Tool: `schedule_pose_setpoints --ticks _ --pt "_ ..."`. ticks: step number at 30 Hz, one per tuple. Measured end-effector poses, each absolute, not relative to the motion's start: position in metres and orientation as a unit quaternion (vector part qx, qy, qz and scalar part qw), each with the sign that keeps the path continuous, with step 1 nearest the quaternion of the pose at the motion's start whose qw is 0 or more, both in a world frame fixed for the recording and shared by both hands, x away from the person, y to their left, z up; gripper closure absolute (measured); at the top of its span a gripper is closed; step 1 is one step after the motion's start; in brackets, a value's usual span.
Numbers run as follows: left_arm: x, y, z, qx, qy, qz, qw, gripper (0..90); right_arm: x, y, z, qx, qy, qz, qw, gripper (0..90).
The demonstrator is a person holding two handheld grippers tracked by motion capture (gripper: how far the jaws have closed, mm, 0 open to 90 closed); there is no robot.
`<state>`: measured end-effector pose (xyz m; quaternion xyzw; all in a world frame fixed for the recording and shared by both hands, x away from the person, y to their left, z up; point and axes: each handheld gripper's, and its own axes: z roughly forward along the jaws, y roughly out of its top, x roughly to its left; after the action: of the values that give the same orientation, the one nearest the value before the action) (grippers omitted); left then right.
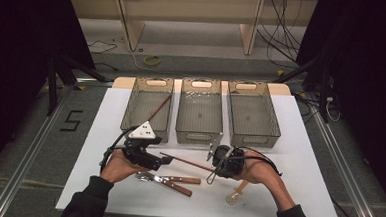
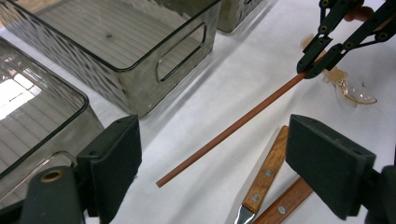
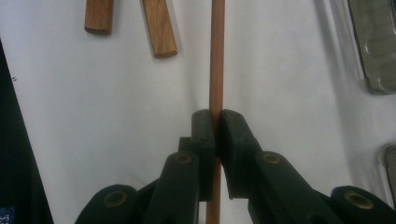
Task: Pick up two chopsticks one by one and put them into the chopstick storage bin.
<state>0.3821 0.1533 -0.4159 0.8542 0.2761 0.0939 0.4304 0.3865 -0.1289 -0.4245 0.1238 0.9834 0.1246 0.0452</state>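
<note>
While the right gripper (image 3: 216, 133) has its fingers (image 3: 203, 140) clamped tight on the brown chopstick (image 2: 233, 128), the left gripper (image 2: 212, 161) just sits there with its fingers (image 2: 112, 158) wide apart and nothing between them. The chopstick is pinched near one end and slants from there toward the left gripper, free end just above the white surface (image 1: 303, 159). Using that chopstick as the landmark: two wooden-handled utensils (image 1: 169, 181) lie just on the person's side of it, a clear plastic spoon (image 1: 235, 195) rests past its gripped end by the right hand, and three smoky bins (image 1: 199, 116) line up on its far side. The leftmost bin (image 1: 147, 106) has another chopstick (image 1: 159, 107) leaning in it.
</note>
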Motion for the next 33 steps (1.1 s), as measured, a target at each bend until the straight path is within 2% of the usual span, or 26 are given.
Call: schedule_pose_setpoints --ticks 14,29,33 --pt "0.376 0.142 -0.411 0.869 0.254 0.088 0.415 18.6 0.379 -0.125 -0.417 0.109 0.985 0.124 0.055 84.6" --pt "0.370 0.123 -0.414 0.907 0.214 0.075 0.354 20.1 0.366 -0.115 -0.410 0.078 0.988 0.120 0.059 84.6" --pt "0.367 0.117 -0.417 0.920 0.193 0.062 0.337 24.0 0.362 -0.112 -0.409 0.069 0.988 0.121 0.061 84.5"
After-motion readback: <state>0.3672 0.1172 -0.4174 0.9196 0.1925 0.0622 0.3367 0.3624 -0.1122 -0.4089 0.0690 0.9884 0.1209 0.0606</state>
